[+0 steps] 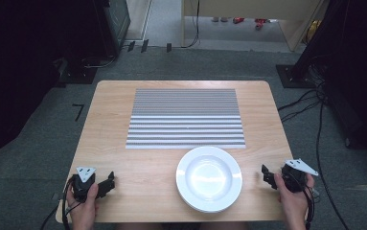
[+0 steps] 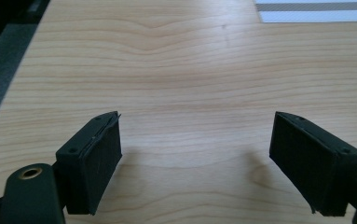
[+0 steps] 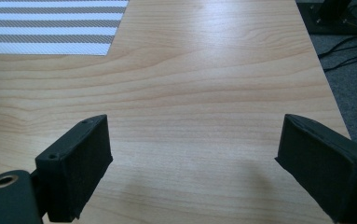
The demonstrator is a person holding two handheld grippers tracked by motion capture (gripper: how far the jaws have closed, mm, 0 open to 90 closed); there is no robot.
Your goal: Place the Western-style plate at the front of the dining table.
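Since both sets of jaws gape wide and empty, left gripper [image 1: 105,184] at 9 o'clock and right gripper [image 1: 268,176] at 3 o'clock of the plate [image 1: 209,178], probably best to approach low, level, pinching opposite rim edges evenly

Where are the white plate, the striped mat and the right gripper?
white plate [image 1: 209,178], high view, centre of its well.
striped mat [image 1: 186,118], high view, middle of its surface.
right gripper [image 1: 268,176], high view, its black jaws, open over the table.
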